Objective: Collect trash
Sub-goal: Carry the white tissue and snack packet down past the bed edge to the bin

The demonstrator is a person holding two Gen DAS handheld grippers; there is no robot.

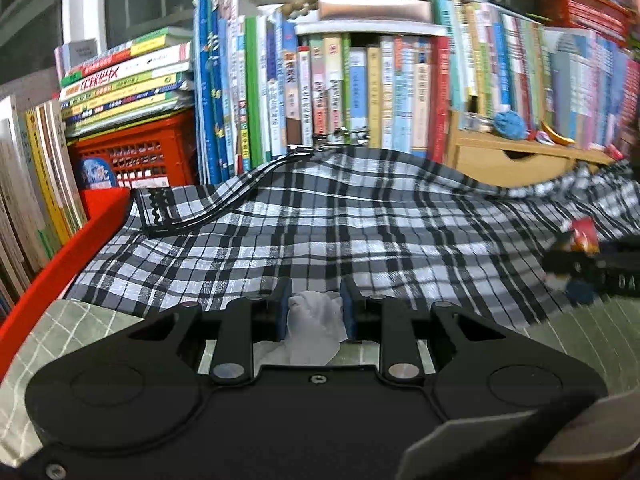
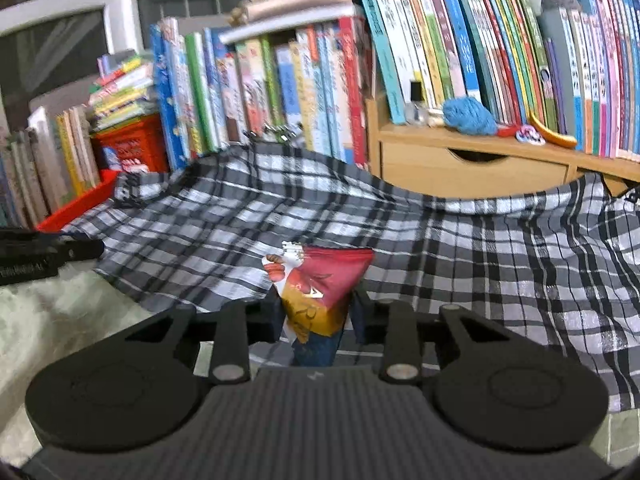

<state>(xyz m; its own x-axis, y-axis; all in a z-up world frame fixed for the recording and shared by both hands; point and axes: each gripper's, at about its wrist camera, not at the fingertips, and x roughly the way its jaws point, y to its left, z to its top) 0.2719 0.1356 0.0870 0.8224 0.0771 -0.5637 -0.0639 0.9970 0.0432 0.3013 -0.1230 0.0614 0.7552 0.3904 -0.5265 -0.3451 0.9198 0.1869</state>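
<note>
Two grabs done: L gripper (image 1: 314, 312) pinches tissue (image 1: 316, 330), R gripper (image 2: 316, 312) pinches wrapper (image 2: 320, 284); plaid bag (image 1: 320, 220) at 12, you need its opening next.

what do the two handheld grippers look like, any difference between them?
Both are matte black, with two round side lobes, linkage bars on silver pivot pins, and dark blue pads. The left gripper has a smooth body; the right gripper has a ribbed one. No cables or sleeves visible.

checked bag (image 1: 360, 216) lies before the books (image 1: 320, 80), crate (image 1: 140, 152) at left.
</note>
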